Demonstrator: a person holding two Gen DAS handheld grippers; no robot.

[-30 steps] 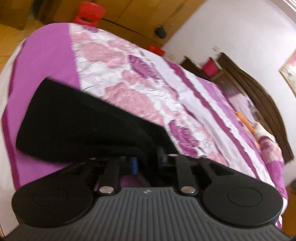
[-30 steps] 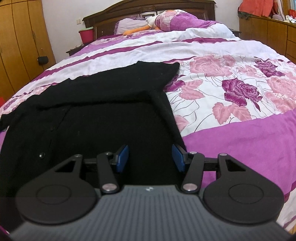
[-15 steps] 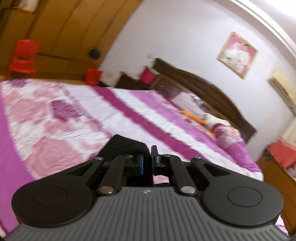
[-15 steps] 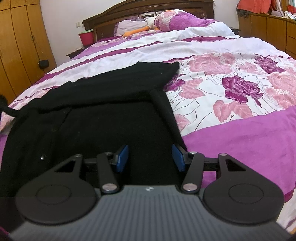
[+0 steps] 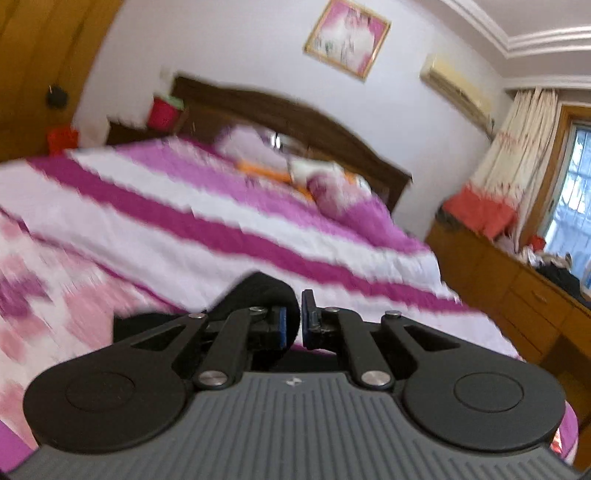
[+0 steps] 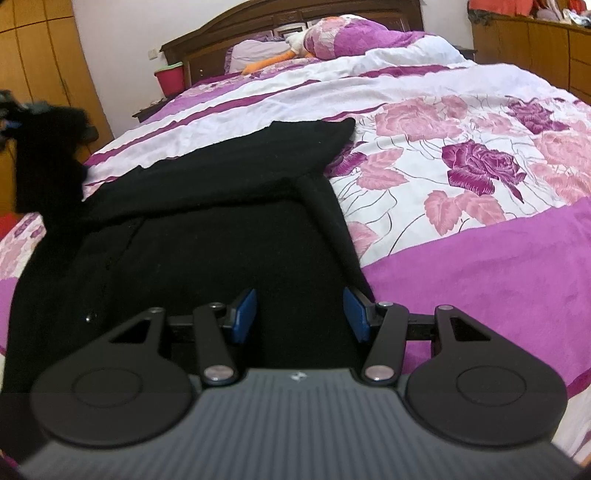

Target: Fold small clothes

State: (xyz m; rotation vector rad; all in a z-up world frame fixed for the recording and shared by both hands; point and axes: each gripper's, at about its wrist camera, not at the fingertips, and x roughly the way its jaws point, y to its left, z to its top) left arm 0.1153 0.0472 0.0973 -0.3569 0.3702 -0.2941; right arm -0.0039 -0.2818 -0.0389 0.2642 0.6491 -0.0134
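The left gripper is clamped on a raised sleeve of the black knit cardigan. The right gripper hovers half-open, gripping nothing, above the cardigan spread on the pink-and-purple floral bedspread.

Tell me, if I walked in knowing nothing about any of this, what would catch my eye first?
Probably the black garment, spread dark across the near end of the bed's loud pink-and-purple floral bedspread. One sleeve end is lifted off the bed at the left, pinched in the left gripper, while the right gripper hovers open over the garment's near part. Beyond, a dark wooden headboard closes the view.
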